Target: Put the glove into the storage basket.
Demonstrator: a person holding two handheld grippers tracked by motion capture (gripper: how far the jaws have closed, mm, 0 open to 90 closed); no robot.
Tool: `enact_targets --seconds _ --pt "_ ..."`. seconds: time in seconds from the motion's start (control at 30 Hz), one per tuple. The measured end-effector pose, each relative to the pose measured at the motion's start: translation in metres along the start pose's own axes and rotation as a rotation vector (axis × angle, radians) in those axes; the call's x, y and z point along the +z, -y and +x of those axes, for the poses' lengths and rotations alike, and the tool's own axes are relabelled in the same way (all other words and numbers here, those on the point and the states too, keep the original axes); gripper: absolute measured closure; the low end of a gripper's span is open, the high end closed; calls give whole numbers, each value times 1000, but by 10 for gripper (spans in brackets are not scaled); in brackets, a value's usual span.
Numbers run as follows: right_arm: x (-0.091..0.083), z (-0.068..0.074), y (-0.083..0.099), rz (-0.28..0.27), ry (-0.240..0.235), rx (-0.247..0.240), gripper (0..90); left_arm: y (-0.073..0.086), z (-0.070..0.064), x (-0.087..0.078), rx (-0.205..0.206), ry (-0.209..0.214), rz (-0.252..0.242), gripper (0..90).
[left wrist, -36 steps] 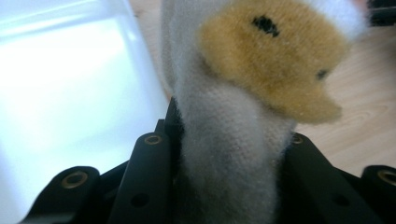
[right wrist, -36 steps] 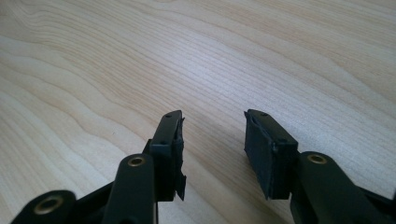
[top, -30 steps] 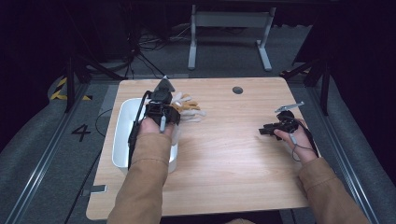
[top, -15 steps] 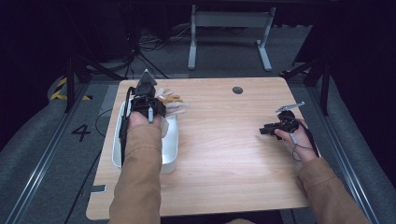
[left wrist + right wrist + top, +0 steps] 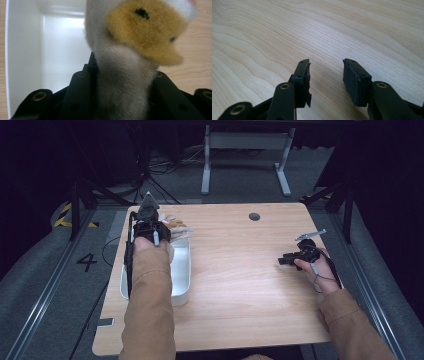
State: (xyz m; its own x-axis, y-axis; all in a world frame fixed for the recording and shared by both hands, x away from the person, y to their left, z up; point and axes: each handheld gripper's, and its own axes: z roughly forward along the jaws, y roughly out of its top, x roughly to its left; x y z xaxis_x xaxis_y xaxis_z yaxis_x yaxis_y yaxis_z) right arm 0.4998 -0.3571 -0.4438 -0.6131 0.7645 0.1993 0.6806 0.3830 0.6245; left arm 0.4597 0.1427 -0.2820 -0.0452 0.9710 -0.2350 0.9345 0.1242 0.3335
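My left gripper (image 5: 158,227) is shut on a plush toy (image 5: 176,225), held over the far end of a white bin (image 5: 183,270) at the table's left. In the left gripper view the toy (image 5: 135,37) has pale grey fur and a yellow-orange patch with dark spots. Its body is pinched between the black jaws, with the bin's inside (image 5: 57,45) behind it. My right gripper (image 5: 284,260) rests low at the right side of the table, apart from the toy. It stands open (image 5: 325,67) with bare wood between its fingers.
The wooden table (image 5: 240,285) has a small round grommet hole (image 5: 254,216) near its far edge. A desk frame (image 5: 245,150) and cables lie on the floor beyond. A sleeved forearm (image 5: 149,310) lies over the bin.
My left gripper has carried the plush toy leftward and a little farther away, from the bin's right rim to over its far end. The right gripper has stayed put.
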Motion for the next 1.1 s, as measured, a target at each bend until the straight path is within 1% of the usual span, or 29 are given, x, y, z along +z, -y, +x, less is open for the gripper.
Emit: enact_targets --seconds 0.07,0.1,0.13,0.17,0.23,0.27,0.33,0.4,0.47,0.53,0.6,0.63,0.83,0.93,1.0,1.03,1.1 --pt "0 0 0 2 3 -2 574 1 4 2 -12 -16 3 689" --pt "1 1 0 5 4 -2 574 1 6 3 -26 -23 2 689" --pt "1 1 0 5 4 -2 574 1 6 3 -26 -23 2 689" --pt "2 2 0 9 5 0 572 2 9 4 -34 -30 0 689" --pt "1 1 0 11 4 -2 572 2 12 6 -48 -26 0 689" --pt "1 1 1 12 4 -4 571 2 13 6 -48 -30 -1 689" --pt "1 0 1 5 4 -1 572 3 15 9 -65 -29 -7 689" --pt "0 0 1 4 5 1 572 3 17 12 -72 -32 -11 688" --pt "-1 0 1 -3 7 -2 572 4 19 16 -82 -25 -14 688" --pt "-3 1 0 -13 6 -7 573 5 20 20 -86 -32 -17 688" --pt "-7 0 0 -31 6 -7 575 7 21 25 -88 -25 -16 688" --pt "-8 0 0 -40 7 -4 575 8 22 27 -87 -25 -7 688" --pt "-10 -2 0 -38 10 3 575 11 28 39 -103 -25 2 688" --pt "-11 -2 0 -43 10 3 574 13 30 45 -104 -30 9 688" --pt "-11 -2 0 -43 10 8 574 15 33 50 -101 -32 22 687" --pt "-11 -2 0 -42 10 7 574 16 34 53 -110 -26 25 687" --pt "-11 -3 1 -41 9 3 573 17 37 57 -104 -32 33 688"
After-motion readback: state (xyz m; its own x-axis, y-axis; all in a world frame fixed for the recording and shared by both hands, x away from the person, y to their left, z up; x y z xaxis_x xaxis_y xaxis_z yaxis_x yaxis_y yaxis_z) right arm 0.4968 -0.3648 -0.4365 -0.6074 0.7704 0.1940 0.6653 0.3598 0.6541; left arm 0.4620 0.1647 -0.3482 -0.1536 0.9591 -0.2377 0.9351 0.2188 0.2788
